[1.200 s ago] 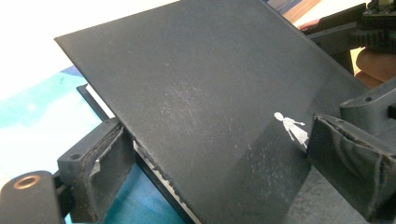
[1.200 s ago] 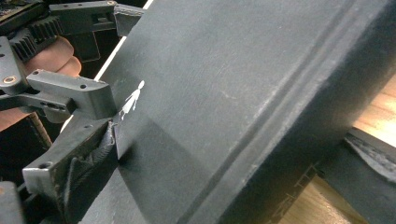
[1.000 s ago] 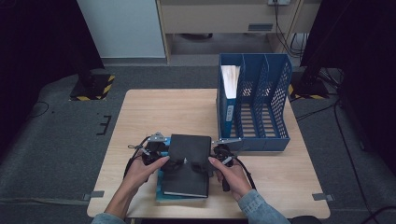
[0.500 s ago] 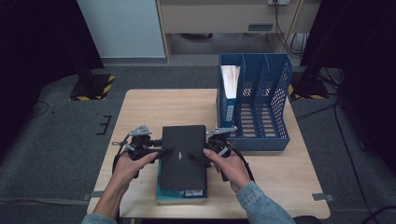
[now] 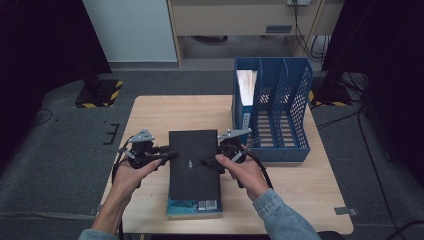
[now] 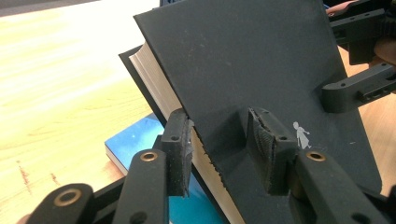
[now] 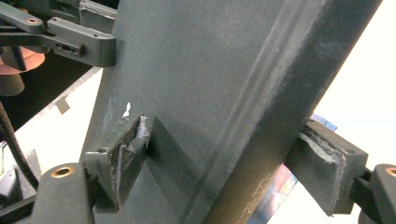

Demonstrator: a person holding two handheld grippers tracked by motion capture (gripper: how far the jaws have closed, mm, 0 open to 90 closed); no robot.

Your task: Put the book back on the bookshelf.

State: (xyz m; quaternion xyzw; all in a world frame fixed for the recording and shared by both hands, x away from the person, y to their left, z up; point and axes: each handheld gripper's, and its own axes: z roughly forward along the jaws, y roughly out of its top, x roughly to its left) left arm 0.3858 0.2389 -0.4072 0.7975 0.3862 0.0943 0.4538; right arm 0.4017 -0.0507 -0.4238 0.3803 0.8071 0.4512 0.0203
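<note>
Lifting thick black hardcover book (image 5: 194,160) off blue paperback (image 5: 195,206) on desk (image 5: 165,107): left tongs (image 6: 219,154), right tongs (image 7: 229,163), just closing, clamp opposite edges; keep level, rise together.

We see a lab or recording studio: a small wooden tabletop (image 5: 165,112) on grey carpet, black curtains at both sides, hazard-striped stand bases (image 5: 100,94), and loose cables (image 5: 320,47).
</note>
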